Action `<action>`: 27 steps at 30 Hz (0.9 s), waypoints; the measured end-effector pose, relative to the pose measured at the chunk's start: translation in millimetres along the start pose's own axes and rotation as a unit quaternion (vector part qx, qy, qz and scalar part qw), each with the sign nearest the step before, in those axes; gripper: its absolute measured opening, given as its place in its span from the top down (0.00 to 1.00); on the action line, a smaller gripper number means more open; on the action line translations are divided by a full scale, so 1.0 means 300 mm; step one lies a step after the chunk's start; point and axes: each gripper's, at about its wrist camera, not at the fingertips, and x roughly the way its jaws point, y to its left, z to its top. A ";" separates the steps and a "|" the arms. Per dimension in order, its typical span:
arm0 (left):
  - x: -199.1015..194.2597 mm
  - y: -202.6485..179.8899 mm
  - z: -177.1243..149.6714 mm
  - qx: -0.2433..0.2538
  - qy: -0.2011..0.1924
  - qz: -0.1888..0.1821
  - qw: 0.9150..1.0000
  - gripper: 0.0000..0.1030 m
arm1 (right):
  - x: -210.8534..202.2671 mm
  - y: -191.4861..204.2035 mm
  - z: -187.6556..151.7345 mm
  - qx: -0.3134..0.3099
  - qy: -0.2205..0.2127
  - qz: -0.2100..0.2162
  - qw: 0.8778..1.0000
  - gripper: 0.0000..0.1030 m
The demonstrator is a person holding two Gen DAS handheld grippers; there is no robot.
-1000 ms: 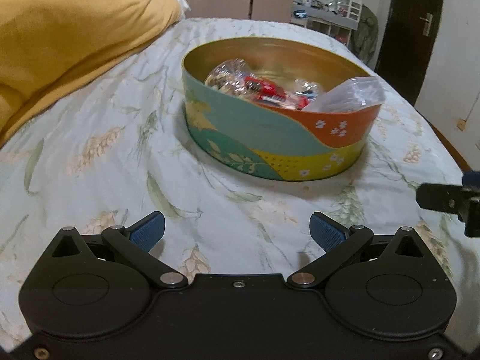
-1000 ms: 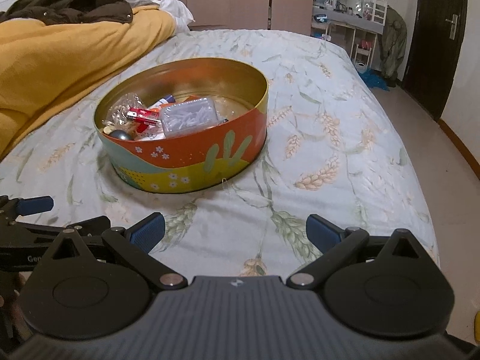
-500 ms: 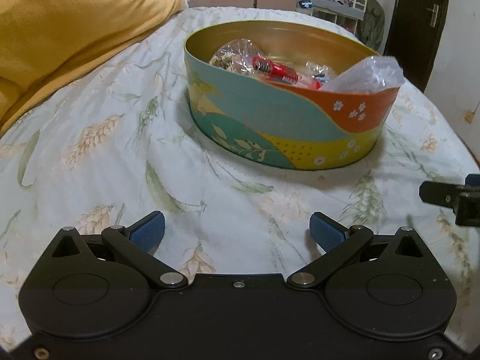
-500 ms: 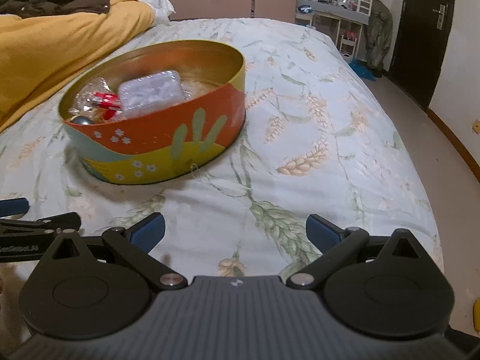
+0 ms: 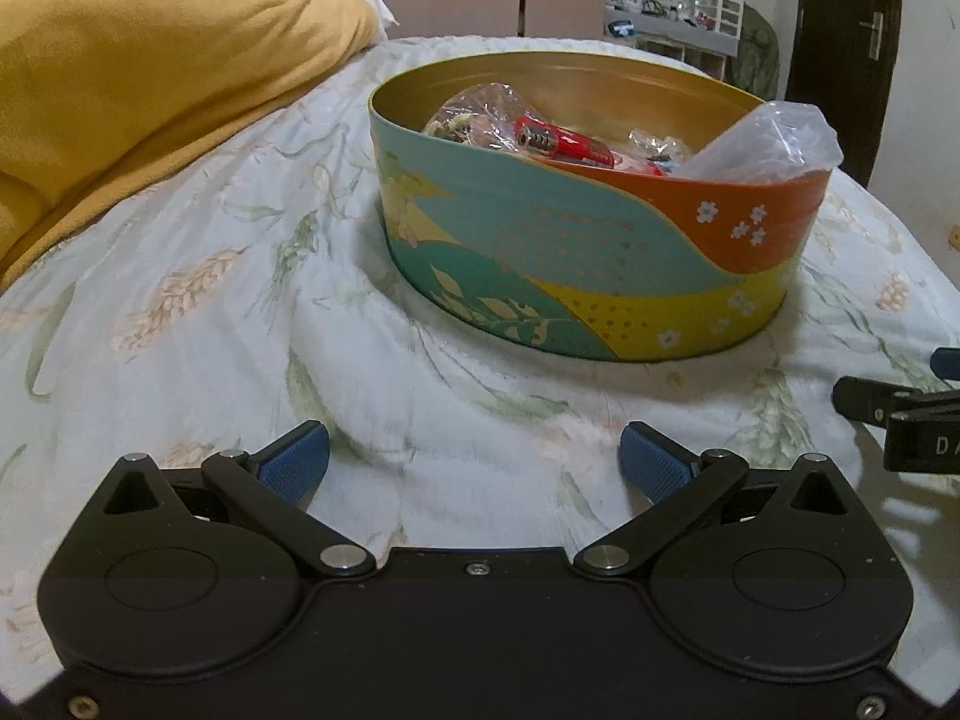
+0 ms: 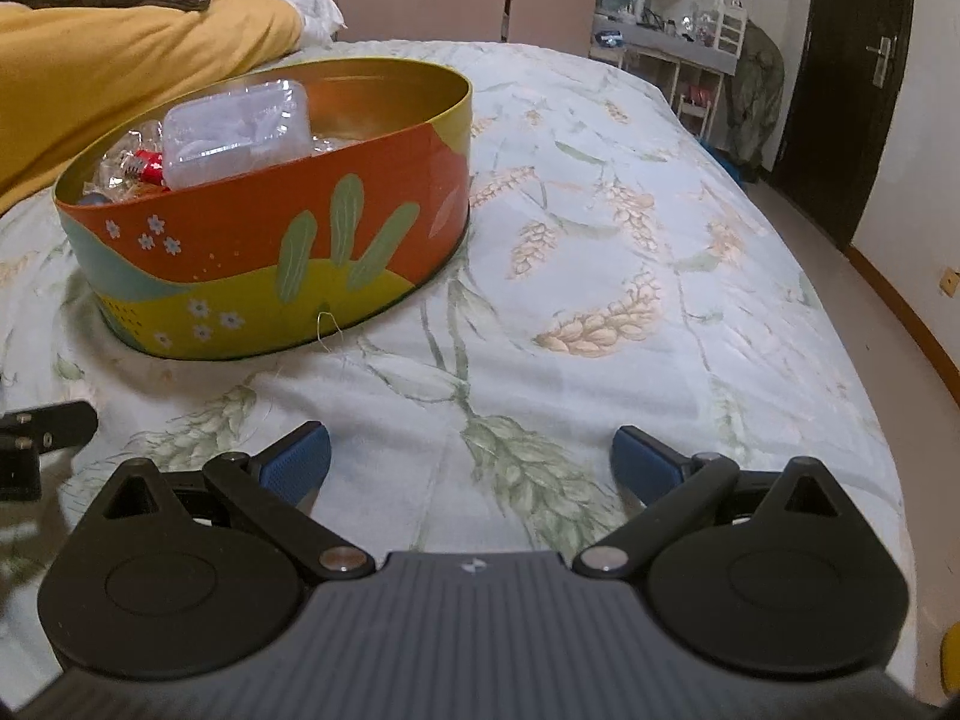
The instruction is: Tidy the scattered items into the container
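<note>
**Oval tin filled, both tongs spread and empty over the bed**

The left tongs (image 5: 474,459) hang low over the bed (image 5: 198,300), their ribbed blue pads (image 5: 297,459) spread wide with nothing between them. The right tongs (image 6: 471,459) are just as wide apart and equally empty, above a soft quilted cover printed with wheat ears and green leaves.

The container (image 5: 576,258), an oval metal tin with a smooth gold lining and a painted wall of teal, orange and yellow bands dotted with small flowers, sits on the bed ahead of both tongs. Inside lie crinkled clear wrappers (image 5: 474,114), a glossy red packet (image 5: 561,141) and a rounded, translucent plastic box (image 6: 237,132) leaning above the rim. A fleecy mustard blanket (image 5: 150,78) is heaped to the left.
</note>
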 end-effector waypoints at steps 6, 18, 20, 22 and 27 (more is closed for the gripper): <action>0.017 -0.013 -0.009 0.008 -0.015 0.007 1.000 0.00 | 0.009 0.008 -0.031 -0.002 -0.023 -0.002 1.000 0.00; 0.022 -0.018 -0.016 0.010 -0.023 0.012 1.000 0.00 | 0.006 0.014 -0.069 -0.002 -0.053 -0.005 0.999 0.00; 0.021 -0.018 -0.017 0.010 -0.023 0.012 1.000 0.00 | 0.004 0.016 -0.071 -0.001 -0.055 -0.005 0.998 0.00; 0.022 -0.018 -0.018 0.010 -0.024 0.013 1.000 0.00 | 0.004 0.015 -0.073 -0.001 -0.057 -0.005 0.998 0.00; 0.023 -0.021 -0.020 0.011 -0.025 0.013 1.000 0.00 | 0.003 0.012 -0.078 0.001 -0.060 -0.004 0.998 0.00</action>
